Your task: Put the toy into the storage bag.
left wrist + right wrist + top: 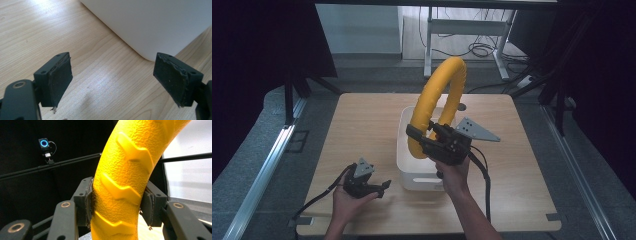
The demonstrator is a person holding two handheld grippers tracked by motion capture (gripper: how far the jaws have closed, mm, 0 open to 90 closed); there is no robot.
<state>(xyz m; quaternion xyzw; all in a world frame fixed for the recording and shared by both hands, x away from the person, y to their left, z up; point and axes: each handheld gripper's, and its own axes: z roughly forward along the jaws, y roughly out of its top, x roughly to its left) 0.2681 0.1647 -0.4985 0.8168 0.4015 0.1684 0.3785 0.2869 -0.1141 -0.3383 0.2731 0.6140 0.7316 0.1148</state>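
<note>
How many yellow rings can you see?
1. The yellow ring stands upright above the white bin, clamped in the right gripper. The bin's inside is partly hidden behind the ring and gripper, so another could lie unseen there.

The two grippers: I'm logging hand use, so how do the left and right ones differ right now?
The left gripper is open with nothing between its pads; the right gripper is shut on the yellow ring. The left sits low by the wooden table, near the white bin; the right is raised over the bin, holding the ring upright. Both are black, hand-held, with a grey plate on top.
</note>
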